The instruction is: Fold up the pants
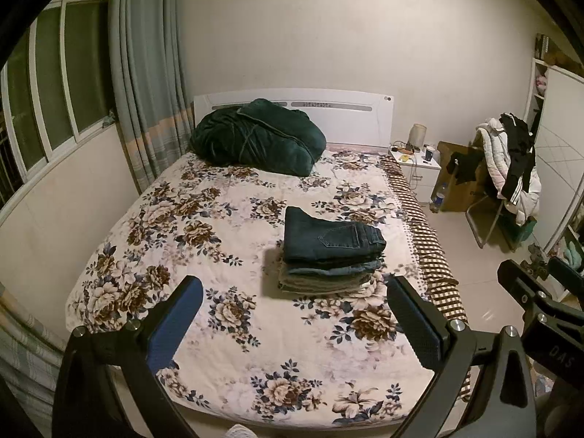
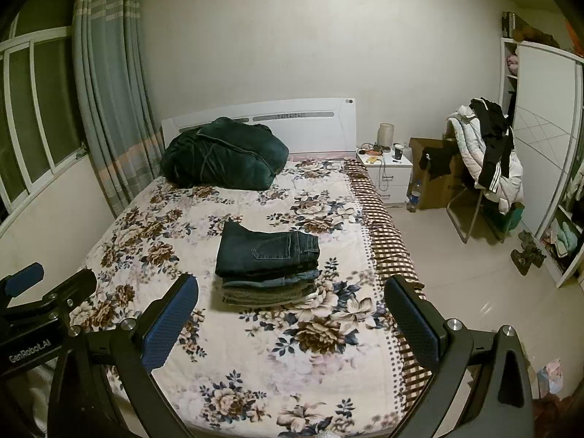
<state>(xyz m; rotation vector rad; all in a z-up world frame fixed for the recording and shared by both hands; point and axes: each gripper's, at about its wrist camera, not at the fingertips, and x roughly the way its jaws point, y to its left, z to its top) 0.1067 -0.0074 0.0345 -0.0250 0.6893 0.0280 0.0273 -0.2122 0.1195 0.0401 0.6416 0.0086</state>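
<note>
The pants lie folded atop a stack on the bed, seemingly set aside as finished. Both the left tongs and right tongs hang apart and empty, drawn back near the bed's foot, well short of the stack.

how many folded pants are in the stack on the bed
About 4, all in one pile on the floral bedspread: dark blue denim jeans on top, lighter blue jeans beneath, then olive-grey trousers in roughly two layers. Edges blur together, so more may be hidden.
</note>
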